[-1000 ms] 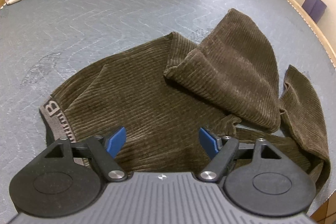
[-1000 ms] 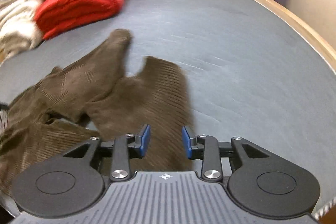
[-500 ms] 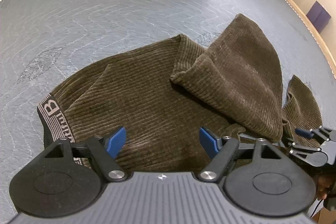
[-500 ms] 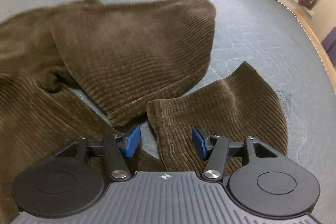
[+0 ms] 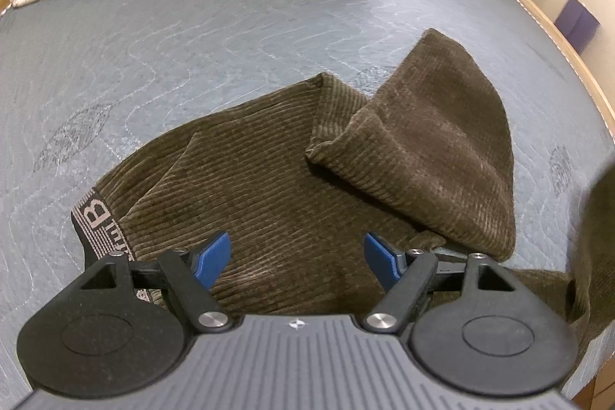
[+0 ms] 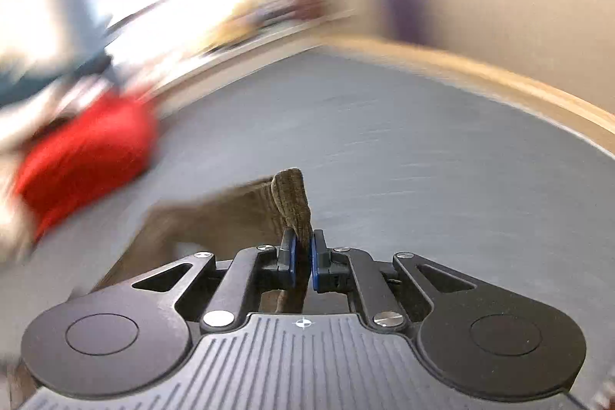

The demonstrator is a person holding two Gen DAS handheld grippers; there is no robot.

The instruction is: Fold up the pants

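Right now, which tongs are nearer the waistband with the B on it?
Left. The left tongs hover open just beside the waistband, over the pants. The right tongs are shut on a pant leg end, with no waistband in their view.

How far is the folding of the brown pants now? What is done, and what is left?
Little looks done: the pants lie crumpled on the grey mat, one leg bent over, the waistband at the near left. In hand: the right claw is shut on a fold of a pant leg. The left claw hangs open over the seat, gripping nothing. Left: straighten both legs, then make every fold.
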